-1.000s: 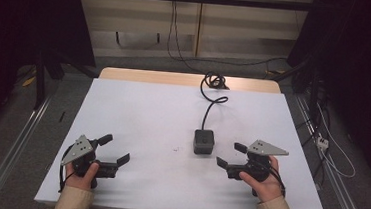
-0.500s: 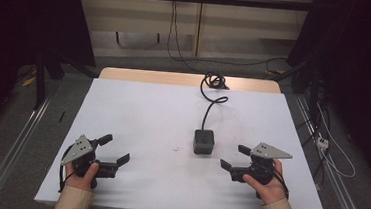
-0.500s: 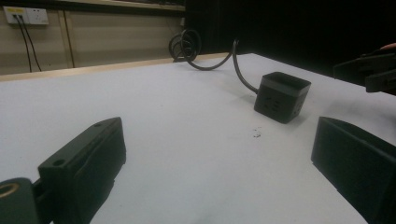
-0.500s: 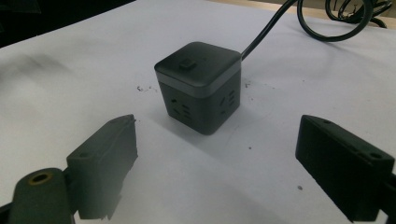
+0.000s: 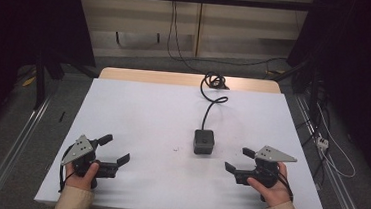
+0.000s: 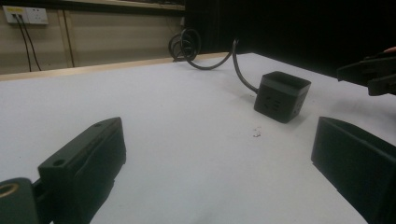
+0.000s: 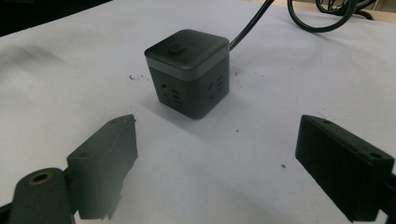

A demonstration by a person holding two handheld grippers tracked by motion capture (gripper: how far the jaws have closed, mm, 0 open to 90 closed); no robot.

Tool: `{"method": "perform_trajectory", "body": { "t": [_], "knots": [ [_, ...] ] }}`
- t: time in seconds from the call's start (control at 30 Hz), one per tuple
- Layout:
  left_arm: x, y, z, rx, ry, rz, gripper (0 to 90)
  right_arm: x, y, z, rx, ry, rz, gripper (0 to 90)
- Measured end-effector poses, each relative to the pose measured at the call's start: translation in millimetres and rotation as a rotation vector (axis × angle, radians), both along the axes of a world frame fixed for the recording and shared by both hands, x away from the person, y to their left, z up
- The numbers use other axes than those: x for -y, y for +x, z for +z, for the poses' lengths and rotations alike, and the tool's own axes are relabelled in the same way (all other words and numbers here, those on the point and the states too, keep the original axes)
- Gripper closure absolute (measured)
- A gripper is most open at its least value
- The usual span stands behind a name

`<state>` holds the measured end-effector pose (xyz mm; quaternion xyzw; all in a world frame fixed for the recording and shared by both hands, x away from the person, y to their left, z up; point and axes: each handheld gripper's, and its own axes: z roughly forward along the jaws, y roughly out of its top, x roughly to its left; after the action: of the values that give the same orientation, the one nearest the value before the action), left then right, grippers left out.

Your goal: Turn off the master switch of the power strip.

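A black cube power socket (image 5: 204, 141) sits on the white table (image 5: 153, 112), a little right of the middle. Its black cable (image 5: 207, 112) runs back to a coil (image 5: 214, 80) at the far edge. My left gripper (image 5: 116, 149) rests at the front left, open and empty, jaws pointing right. My right gripper (image 5: 238, 160) rests at the front right, open and empty, jaws pointing left, just short of the cube. The cube (image 7: 189, 72) stands ahead of the right gripper (image 7: 215, 158). From the left gripper (image 6: 219, 158) the cube (image 6: 281, 95) lies farther off.
A tiny speck of debris (image 5: 175, 149) lies left of the cube. A wooden strip (image 5: 150, 76) edges the table's far side. Cables cross the floor (image 5: 321, 140) at the right. A wall socket (image 6: 25, 15) is on the back wall.
My right gripper has drifted slightly to the right and toward the person, away from the cube. The left gripper and the cube have stayed still.
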<state>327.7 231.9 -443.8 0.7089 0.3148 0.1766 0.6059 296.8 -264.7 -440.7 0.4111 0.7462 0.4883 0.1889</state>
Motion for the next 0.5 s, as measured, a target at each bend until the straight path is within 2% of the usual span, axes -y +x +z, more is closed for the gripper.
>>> {"method": "perform_trajectory", "body": {
  "t": [0.5],
  "knots": [
    [0.0,0.5,-0.4,-0.002,-0.001,0.000,2.9,10.7,-6.5,-7.9,-0.008,-0.037,-0.009,12.7]
  ]
}}
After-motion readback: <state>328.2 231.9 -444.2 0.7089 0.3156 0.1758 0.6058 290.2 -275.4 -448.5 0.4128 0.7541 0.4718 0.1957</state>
